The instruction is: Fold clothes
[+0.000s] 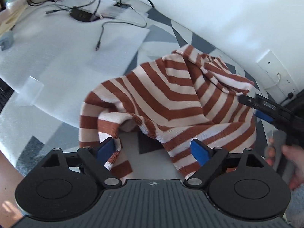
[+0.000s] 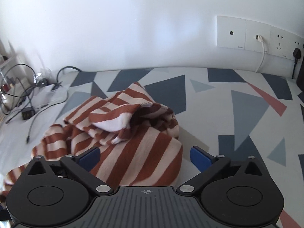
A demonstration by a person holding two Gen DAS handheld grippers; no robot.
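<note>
A rust-and-cream striped knit garment (image 1: 171, 98) lies crumpled on the patterned tablecloth (image 1: 163, 32). In the left wrist view my left gripper (image 1: 153, 151) stands open at the garment's near edge. Loose hem hangs against its left pad (image 1: 106, 150) and cloth brushes the right pad. My right gripper (image 1: 252, 107) reaches in from the right beside the garment's raised fold, held by a hand (image 1: 292, 163). In the right wrist view the right gripper (image 2: 145, 157) is open, with the striped garment (image 2: 121, 125) spread between and below its fingers; the pads do not press on it.
A white padded sheet (image 1: 66, 57) covers the table's left part, carrying black cables (image 1: 100, 36) and a black adapter (image 1: 81, 16). Wall sockets (image 2: 256, 36) with plugged cords sit at the back right, near the white wall. Patterned tablecloth (image 2: 247, 114) stretches right of the garment.
</note>
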